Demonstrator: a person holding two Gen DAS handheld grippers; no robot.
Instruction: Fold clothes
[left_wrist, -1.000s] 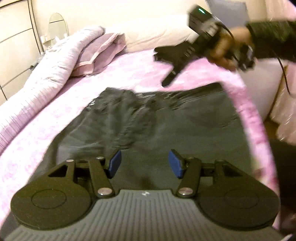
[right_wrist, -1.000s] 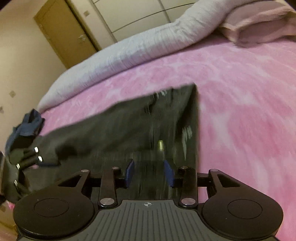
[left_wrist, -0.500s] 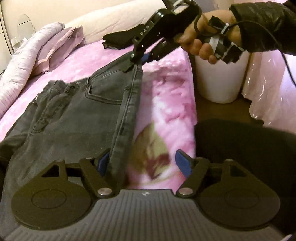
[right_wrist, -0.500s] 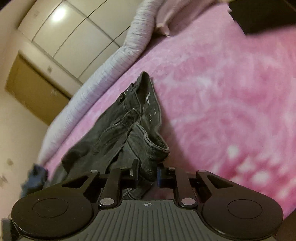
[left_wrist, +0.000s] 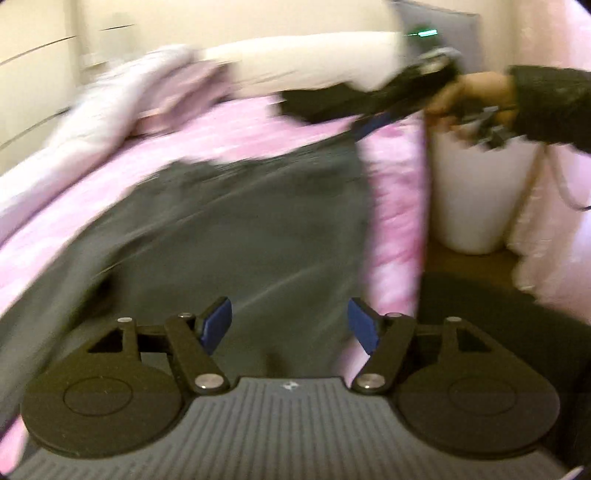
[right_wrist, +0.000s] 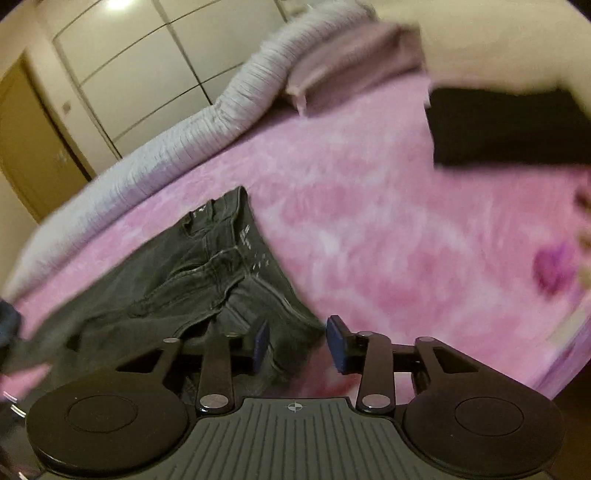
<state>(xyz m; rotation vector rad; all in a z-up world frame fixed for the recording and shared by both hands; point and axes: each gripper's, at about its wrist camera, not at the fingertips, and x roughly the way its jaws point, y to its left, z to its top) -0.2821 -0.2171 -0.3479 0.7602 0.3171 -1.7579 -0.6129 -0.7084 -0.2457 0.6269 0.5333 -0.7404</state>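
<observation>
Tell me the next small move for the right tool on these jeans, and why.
Probably draw the right tool back off the waistband. Its jaws are opening and the grey jeans lie on the pink bedspread, with the corner still between the pads but no longer pinched. The left tool, closing slightly, holds nothing over the denim and could take a leg next.

Dim warm indoor light; heavy motion blur; fisheye bending at edges.
</observation>
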